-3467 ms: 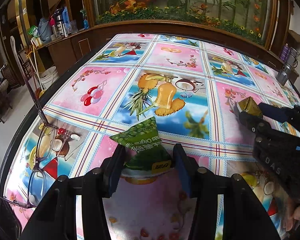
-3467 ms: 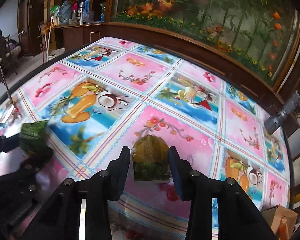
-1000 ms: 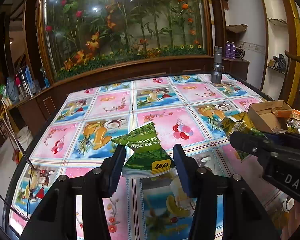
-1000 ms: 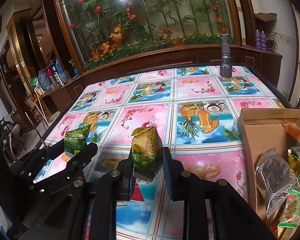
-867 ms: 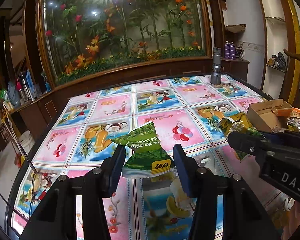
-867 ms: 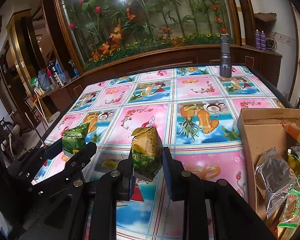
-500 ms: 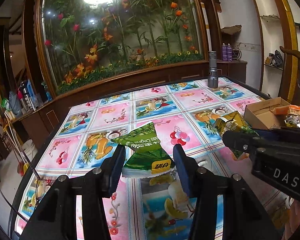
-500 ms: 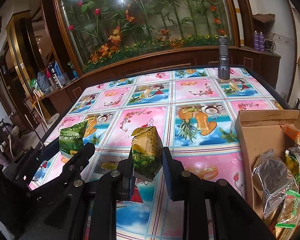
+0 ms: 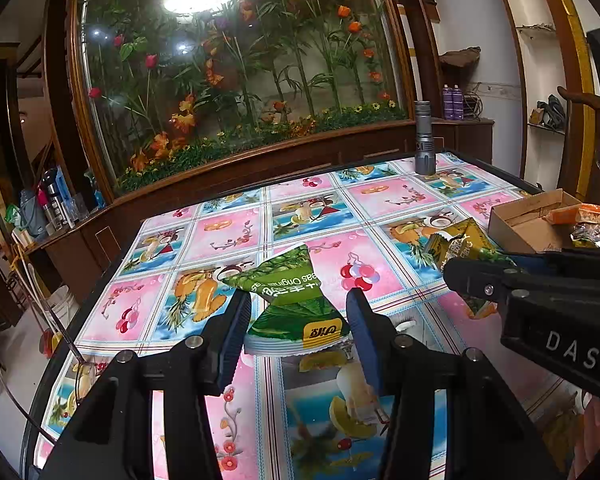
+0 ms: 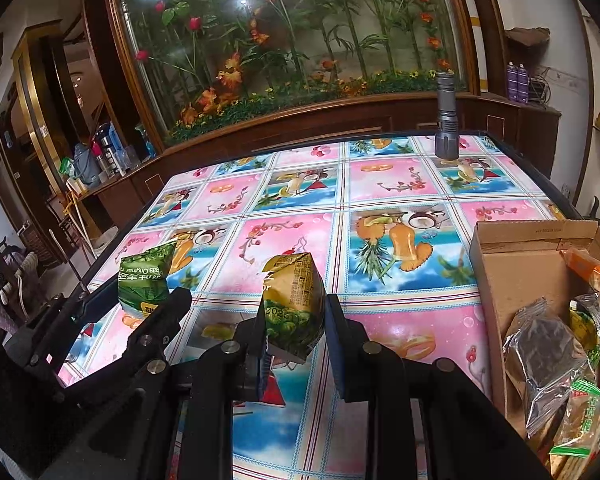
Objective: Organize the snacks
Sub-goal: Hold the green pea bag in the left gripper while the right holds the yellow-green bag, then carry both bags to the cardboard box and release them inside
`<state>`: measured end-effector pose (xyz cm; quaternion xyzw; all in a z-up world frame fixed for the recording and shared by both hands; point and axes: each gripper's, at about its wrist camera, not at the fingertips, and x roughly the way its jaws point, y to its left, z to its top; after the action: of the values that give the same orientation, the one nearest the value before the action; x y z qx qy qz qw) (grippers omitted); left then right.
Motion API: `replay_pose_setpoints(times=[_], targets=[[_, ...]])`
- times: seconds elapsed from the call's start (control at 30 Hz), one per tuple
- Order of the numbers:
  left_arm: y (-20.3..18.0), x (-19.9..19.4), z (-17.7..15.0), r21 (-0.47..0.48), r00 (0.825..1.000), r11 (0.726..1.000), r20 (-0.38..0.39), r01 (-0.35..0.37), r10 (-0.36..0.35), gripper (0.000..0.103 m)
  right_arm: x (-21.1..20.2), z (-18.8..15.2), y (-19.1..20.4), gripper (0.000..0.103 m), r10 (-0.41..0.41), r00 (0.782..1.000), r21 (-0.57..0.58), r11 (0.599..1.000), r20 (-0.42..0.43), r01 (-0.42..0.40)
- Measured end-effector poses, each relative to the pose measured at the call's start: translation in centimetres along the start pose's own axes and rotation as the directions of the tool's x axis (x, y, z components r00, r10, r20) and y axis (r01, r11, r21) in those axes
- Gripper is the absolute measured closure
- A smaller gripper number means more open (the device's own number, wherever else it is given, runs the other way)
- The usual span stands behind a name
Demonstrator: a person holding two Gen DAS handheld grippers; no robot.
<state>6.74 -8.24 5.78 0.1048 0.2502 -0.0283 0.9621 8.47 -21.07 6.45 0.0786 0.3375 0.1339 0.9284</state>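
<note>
Claws both loaded, lifted off the surface (image 10: 400,176). Left claw (image 9: 298,320) pinching a green snack pouch (image 9: 290,304) by its sides, pads squeezed into the crumpled foil. Right claw (image 10: 294,332) clamped nearly closed on a yellow-green snack pouch (image 10: 292,300), standing upright between the pads. Cardboard box (image 10: 512,264) of other snacks sitting at 3 o'clock of the right claw, near the edge. Grey flashlight (image 10: 446,120) upright way out at 1 o'clock.

Green snack packet (image 9: 296,304) and yellow-green packet (image 10: 294,304) held above the table, cardboard box (image 10: 512,276) holding more snacks.
</note>
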Motion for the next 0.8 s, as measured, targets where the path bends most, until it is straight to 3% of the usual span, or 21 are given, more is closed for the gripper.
replay_pose_setpoints(times=[0.37,0.57,0.8], targets=[[-0.3,-0.4,0.1,0.020,1.000,1.000,0.021,0.014,-0.015,0.054,-0.9,0.4,-0.4,0.076,-0.002,1.000,0.018,1.000,0.027,0.001],[-0.4,-1.5,0.5,-0.010,0.991,0.992,0.041,0.127,-0.126,0.054,-3.7,1.2,-2.2,0.076,-0.027,0.995,0.064,0.998,0.100,0.021],[-3.8,-3.5,0.8,0.012,0.967,0.970,0.074,0.242,-0.243,0.054,-9.2,1.5,-8.0,0.077,-0.132,0.964,0.201,0.976,0.229,0.086]])
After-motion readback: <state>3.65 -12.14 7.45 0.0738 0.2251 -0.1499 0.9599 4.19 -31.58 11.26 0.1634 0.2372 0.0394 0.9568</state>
